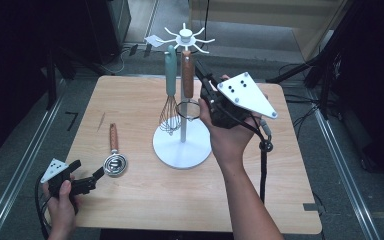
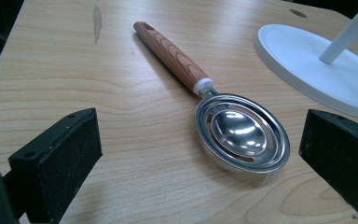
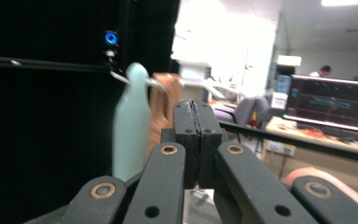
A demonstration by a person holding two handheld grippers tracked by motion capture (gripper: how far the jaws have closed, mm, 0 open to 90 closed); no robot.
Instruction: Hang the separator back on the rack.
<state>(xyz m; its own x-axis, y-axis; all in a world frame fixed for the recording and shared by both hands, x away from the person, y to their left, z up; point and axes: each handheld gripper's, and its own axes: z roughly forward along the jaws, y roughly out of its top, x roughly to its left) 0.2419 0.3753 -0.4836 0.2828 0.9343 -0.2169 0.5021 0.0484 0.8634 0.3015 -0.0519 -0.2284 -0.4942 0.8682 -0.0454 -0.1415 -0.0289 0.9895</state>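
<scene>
A white utensil rack (image 1: 182,146) stands mid-table. From its hooks hang a teal-handled whisk (image 1: 170,75) and a wooden-handled utensil (image 1: 187,75) with a wire ring at its bottom. My right gripper (image 1: 200,67) is raised beside the wooden handle, to its right. In the right gripper view its jaws (image 3: 196,112) are shut with nothing between them, and the teal handle (image 3: 130,126) and wooden handle (image 3: 165,102) show blurred just behind. A wooden-handled metal egg separator (image 1: 115,161) lies flat at the left. My left gripper (image 1: 87,171) is low at the near left, open, its jaws straddling the separator's bowl (image 2: 242,133) without touching.
The rack's round base (image 2: 307,60) lies close to the right of the separator. Several empty hooks spread from the rack's top (image 1: 185,35). The right gripper's cable (image 1: 264,160) hangs over the table's right half. The near left table edge (image 1: 62,165) is beside my left hand.
</scene>
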